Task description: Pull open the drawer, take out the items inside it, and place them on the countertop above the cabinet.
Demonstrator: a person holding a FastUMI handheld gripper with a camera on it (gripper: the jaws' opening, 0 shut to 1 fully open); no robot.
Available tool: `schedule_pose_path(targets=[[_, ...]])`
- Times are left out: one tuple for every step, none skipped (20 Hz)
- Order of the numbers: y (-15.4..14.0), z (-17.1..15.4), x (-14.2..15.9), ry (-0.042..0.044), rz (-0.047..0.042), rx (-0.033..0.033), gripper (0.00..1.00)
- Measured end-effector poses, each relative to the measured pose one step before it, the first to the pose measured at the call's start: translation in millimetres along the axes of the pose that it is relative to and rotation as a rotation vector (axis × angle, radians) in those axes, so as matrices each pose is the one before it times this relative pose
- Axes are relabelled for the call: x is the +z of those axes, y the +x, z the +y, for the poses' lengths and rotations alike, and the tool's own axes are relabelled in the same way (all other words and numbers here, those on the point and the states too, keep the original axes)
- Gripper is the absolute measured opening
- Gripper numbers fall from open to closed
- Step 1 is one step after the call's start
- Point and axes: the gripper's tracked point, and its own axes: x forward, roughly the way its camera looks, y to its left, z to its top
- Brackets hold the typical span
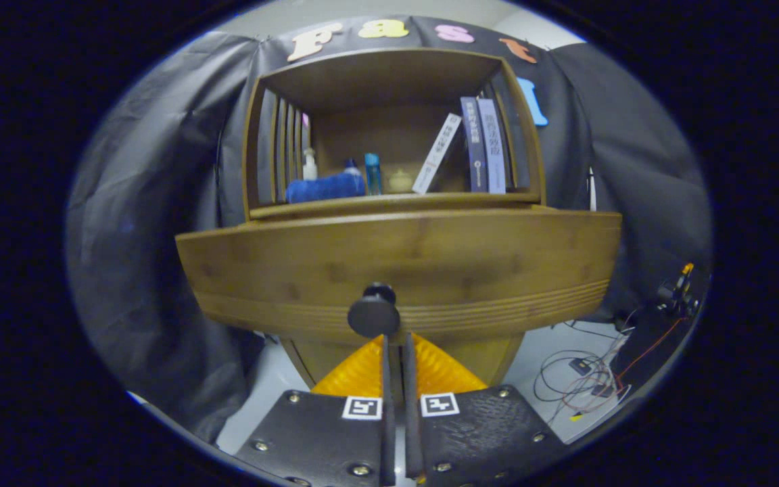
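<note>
The tongs point(395, 341) are seen nearly closed, their fingers point(385, 379) parted by a thin gap and gripping nothing, with the tips just below the dark round knob point(374, 312). The knob is set on the drawer point(470, 264) front, which is closed, so its contents are hidden. Beyond, on the bench point(396, 203), a blue cloth point(324, 187), small bottles point(372, 172) and leaning books point(484, 145) are found inside an open-fronted wooden shelf point(389, 74).
</note>
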Motion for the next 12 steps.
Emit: schedule_pose_path(targets=[[-0.66,-4.63,10.24,0.01622,-0.03069,-0.01249,0.07],[-1.21,-1.47,10.05,0.02059,-0.03008,-0.00088,0.07],[-3.07,2.83,9.35,0.01008,-0.02097,0.01257,0.10],[-0.45,3.82,-1.77,-0.00535,-0.00094,0.01044,0.21],[2.25,1.28,0.64,-0.01536,0.00884,-0.00060,0.32],[-0.76,-0.12,2.90,-0.00848,-0.00433,0.00107,0.42],[-1.29,3.38,6.29,0.00397,-0.01756,0.01219,0.53],[0.78,1.93,3.24,0.00600,-0.01022,0.00334,0.63],[0.32,3.32,3.13,0.01598,0.00165,0.00871,0.67],[3.73,1.50,1.90,0.01032,0.00052,0.00124,0.70],[2.43,-0.13,4.95,0.00260,-0.00291,-0.00751,0.73],[-0.28,-0.20,6.33,0.00292,-0.00563,-0.01072,0.76]])
